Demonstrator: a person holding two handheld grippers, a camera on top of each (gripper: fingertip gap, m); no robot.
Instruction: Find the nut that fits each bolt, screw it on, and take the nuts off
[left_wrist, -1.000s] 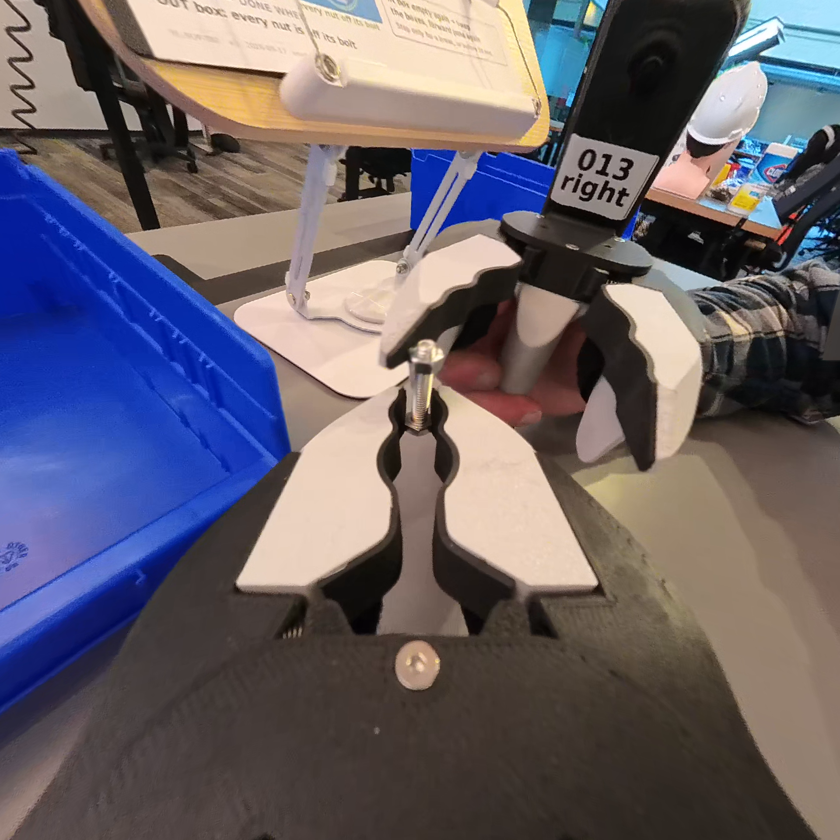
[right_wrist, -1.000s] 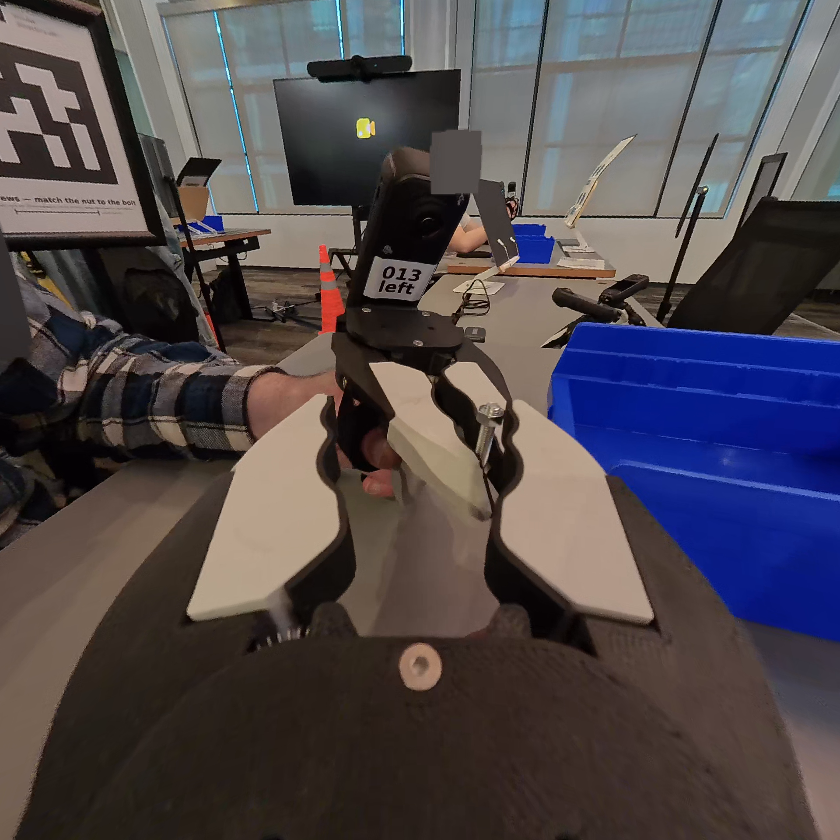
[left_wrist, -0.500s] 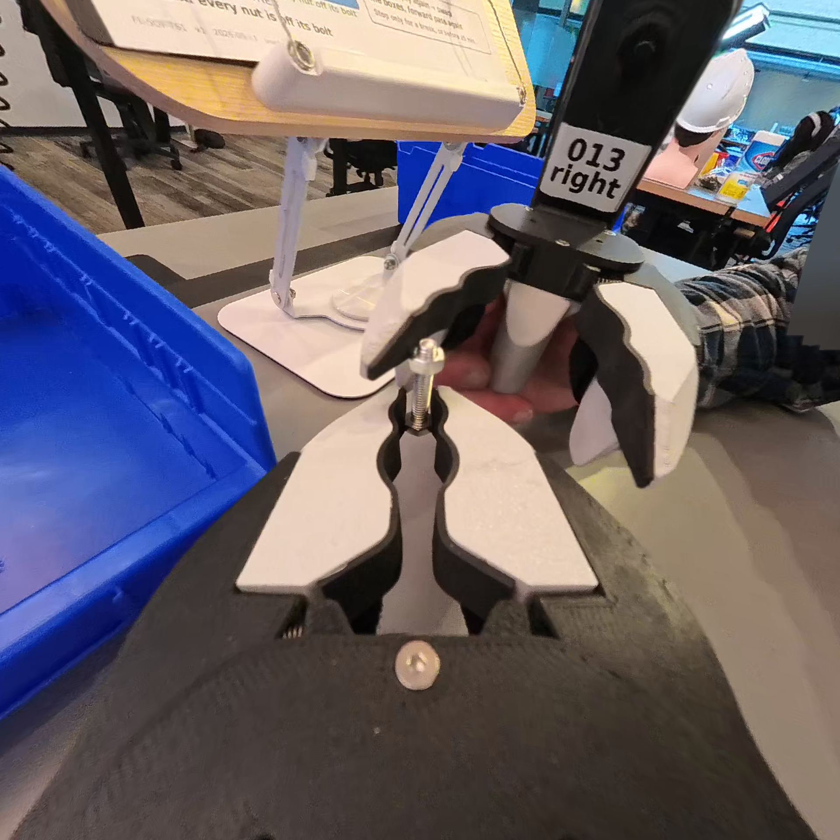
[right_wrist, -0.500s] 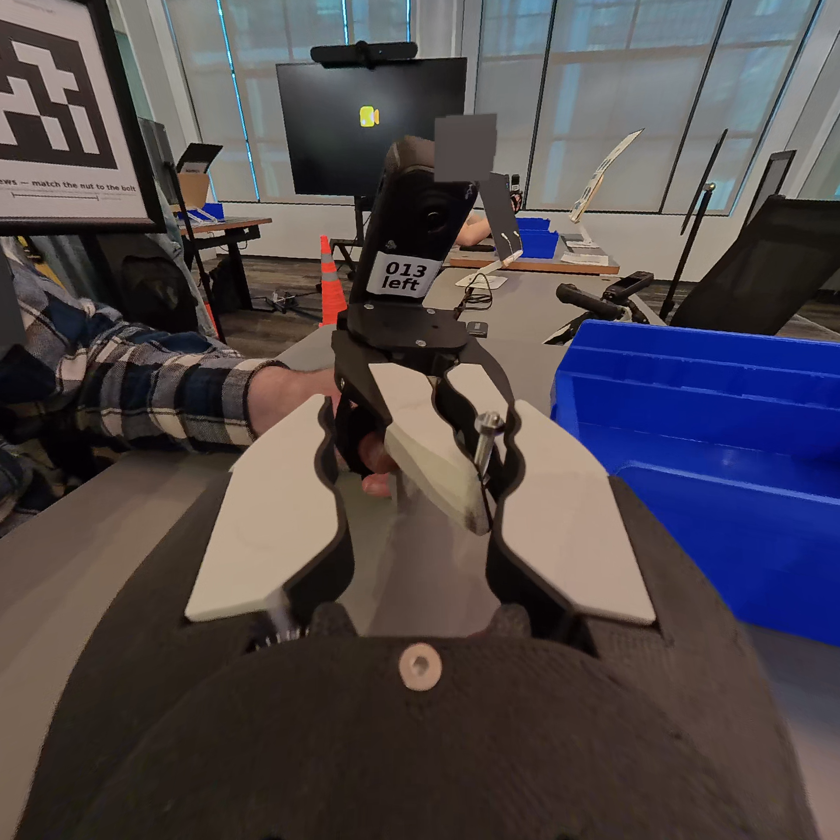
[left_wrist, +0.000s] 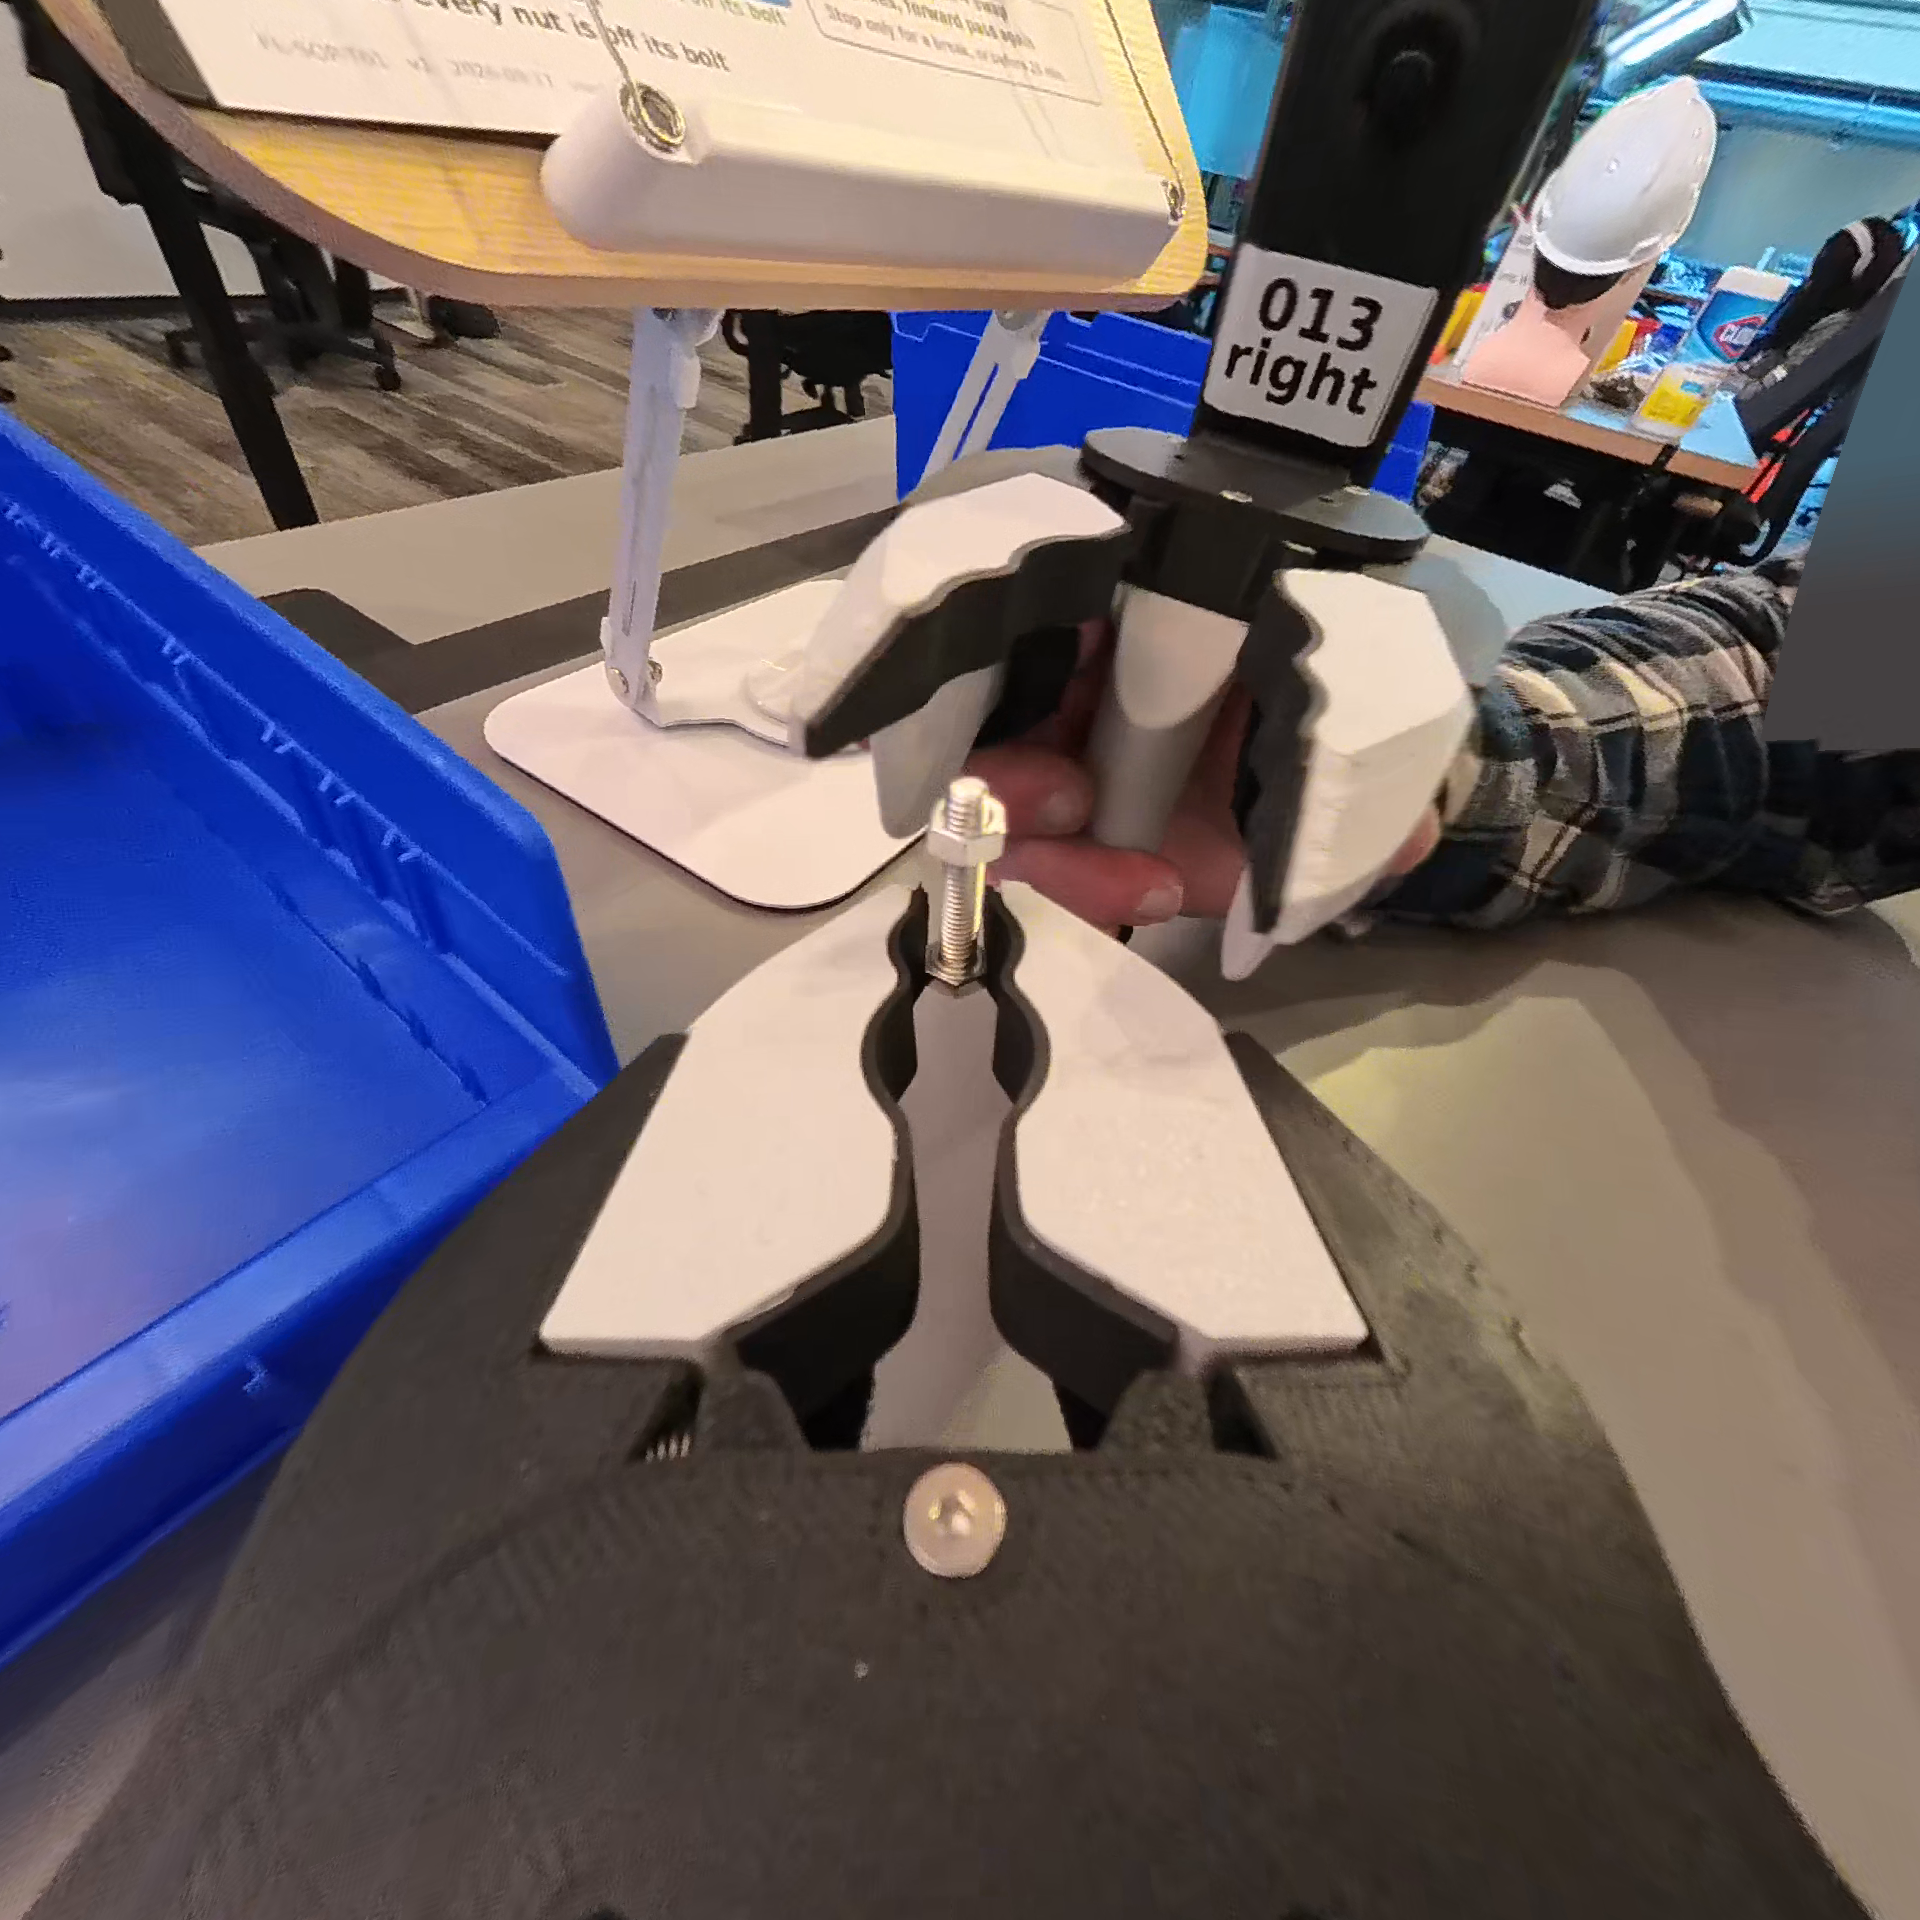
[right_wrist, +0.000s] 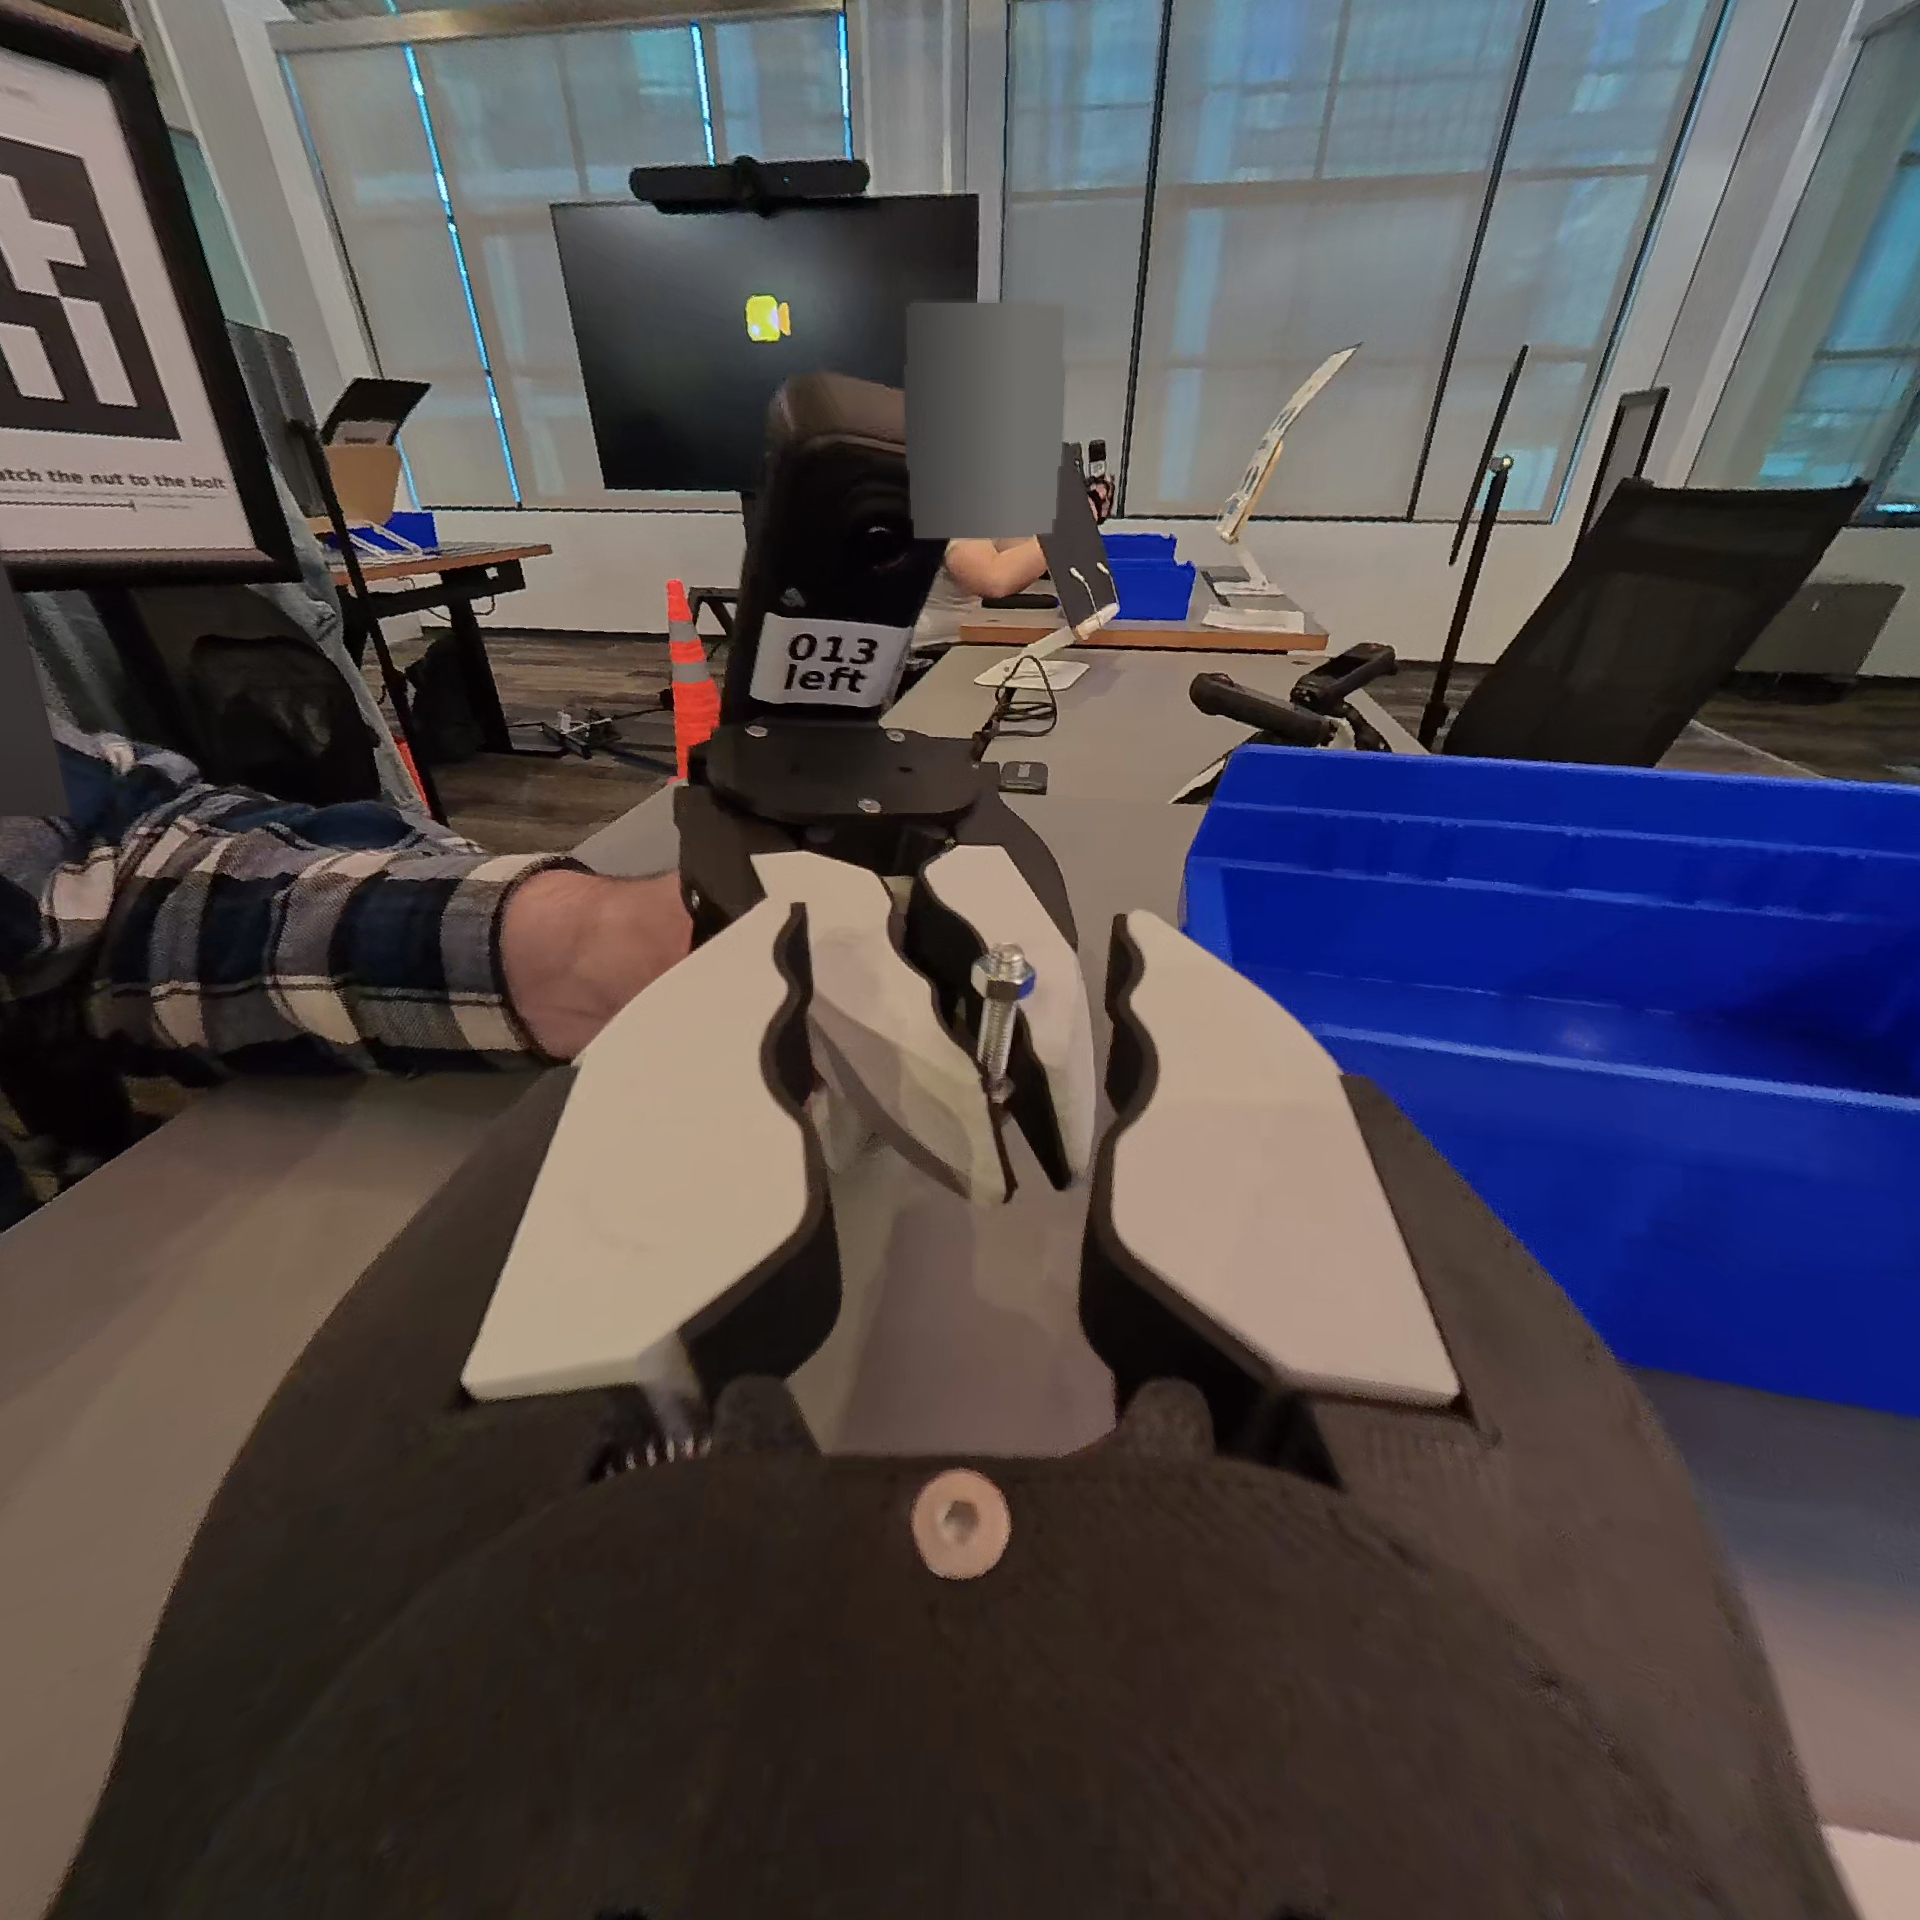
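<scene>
Left wrist view shows my left gripper (left_wrist: 954, 961) squeezed shut on the head end of a small silver bolt (left_wrist: 957, 914). The bolt stands straight up between the two tips, with its threads bare. I hold it low down so the top stays free to work on.

A silver nut (left_wrist: 965, 826) sits near the top of the bolt, with just a bit of thread poking out above it. I think the nut is only a little way on, or nearly off. I cannot tell which from here.

My right gripper (left_wrist: 1049, 831) hangs just past the bolt, on the far side, tilted down. Its two fingers stand wide apart and hold nothing. One finger (left_wrist: 925, 665) is close above the nut, but I see a gap, so it is not touching. I think it is spread like this so it can come around the nut and pinch it next.

Right wrist view shows the same thing from the other side. The bolt (right_wrist: 1000, 1023) pokes up from the shut left gripper (right_wrist: 1023, 1164), and my own right fingers (right_wrist: 665, 1143) stand open on each side of it, well clear.

A big blue bin (left_wrist: 208, 935) sits on the grey table (left_wrist: 1558, 1143) to the left, right beside my left gripper. A white stand (left_wrist: 665, 769) with a sign board rests farther back.
</scene>
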